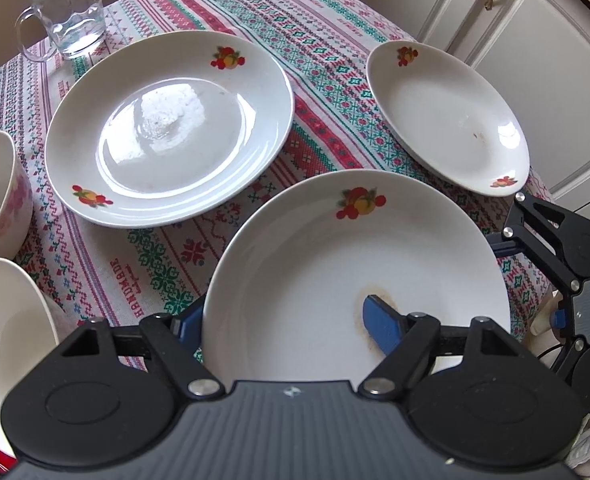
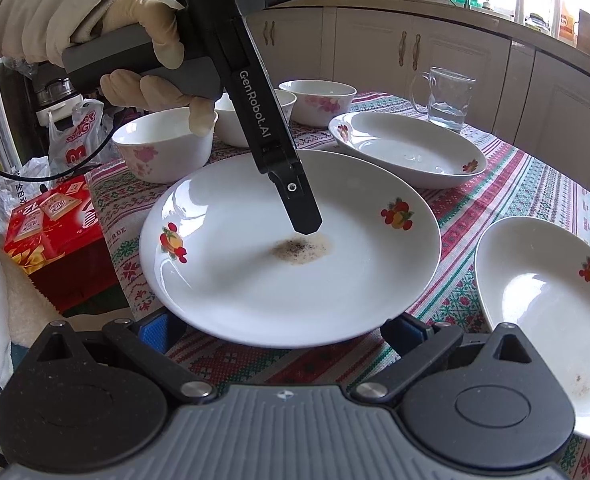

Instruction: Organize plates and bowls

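While a stained plate [image 1: 335, 280] was held at its rim, the left gripper [image 1: 283, 324] was seen clamped narrowly on it: one blue pad [image 1: 381, 326] lay on the plate's upper face by the brown stain [image 2: 301, 249], the other was partly hidden under the rim. In the right wrist view the same plate [image 2: 287, 248] was shown with the left gripper's finger [image 2: 301, 210] pressed down just at the stain, the tool being gripped by a gloved hand [image 2: 147, 40]. The right gripper [image 2: 283, 330] was spread wide beneath the plate's near edge, with a blue pad [image 2: 157, 332] visible to either side; whether the pads touched the rim could not be told. On the patterned tablecloth [image 1: 315, 60] a second plate [image 1: 167, 128] was placed further back, a third plate [image 1: 451, 120] to the right. Three flowered bowls [image 2: 163, 148] were grouped at the far left, and a glass mug [image 1: 67, 12] with some water was set behind.
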Tool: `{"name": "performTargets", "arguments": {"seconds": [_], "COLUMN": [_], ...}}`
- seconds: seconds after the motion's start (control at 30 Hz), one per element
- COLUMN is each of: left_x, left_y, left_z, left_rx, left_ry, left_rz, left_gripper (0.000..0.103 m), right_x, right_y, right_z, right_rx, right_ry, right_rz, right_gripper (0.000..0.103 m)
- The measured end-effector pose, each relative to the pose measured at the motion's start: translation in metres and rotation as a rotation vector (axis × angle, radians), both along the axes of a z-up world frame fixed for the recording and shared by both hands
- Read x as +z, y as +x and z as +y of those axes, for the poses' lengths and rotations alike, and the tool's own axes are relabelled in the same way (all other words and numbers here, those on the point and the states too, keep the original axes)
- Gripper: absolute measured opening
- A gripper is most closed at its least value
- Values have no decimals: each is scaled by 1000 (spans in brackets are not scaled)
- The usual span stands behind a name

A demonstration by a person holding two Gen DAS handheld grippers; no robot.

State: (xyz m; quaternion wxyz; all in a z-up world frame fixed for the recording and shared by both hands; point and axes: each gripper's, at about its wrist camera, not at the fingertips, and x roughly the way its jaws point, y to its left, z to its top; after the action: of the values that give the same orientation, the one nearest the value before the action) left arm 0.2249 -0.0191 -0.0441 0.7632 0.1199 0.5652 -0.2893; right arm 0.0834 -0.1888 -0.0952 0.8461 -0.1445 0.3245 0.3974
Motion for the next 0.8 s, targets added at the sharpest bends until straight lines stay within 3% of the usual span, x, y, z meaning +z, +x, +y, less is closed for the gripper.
{"name": "performTargets", "arguments": {"seconds": [0.43, 0.8], "left_x": [29, 38], "left_y": [6, 33], "left_z": [-17, -74], "left_rx": [-5, -92], "left_ry": [-33, -38], "left_rz": [-60, -83], "left_gripper": [79, 79], "right_x": [27, 38], "right_y": [7, 20], "right_z": [-19, -60], "right_rx": [-18, -88], "right_ry": [30, 16], "right_rz": [-38, -63], "right_gripper": [103, 103]}}
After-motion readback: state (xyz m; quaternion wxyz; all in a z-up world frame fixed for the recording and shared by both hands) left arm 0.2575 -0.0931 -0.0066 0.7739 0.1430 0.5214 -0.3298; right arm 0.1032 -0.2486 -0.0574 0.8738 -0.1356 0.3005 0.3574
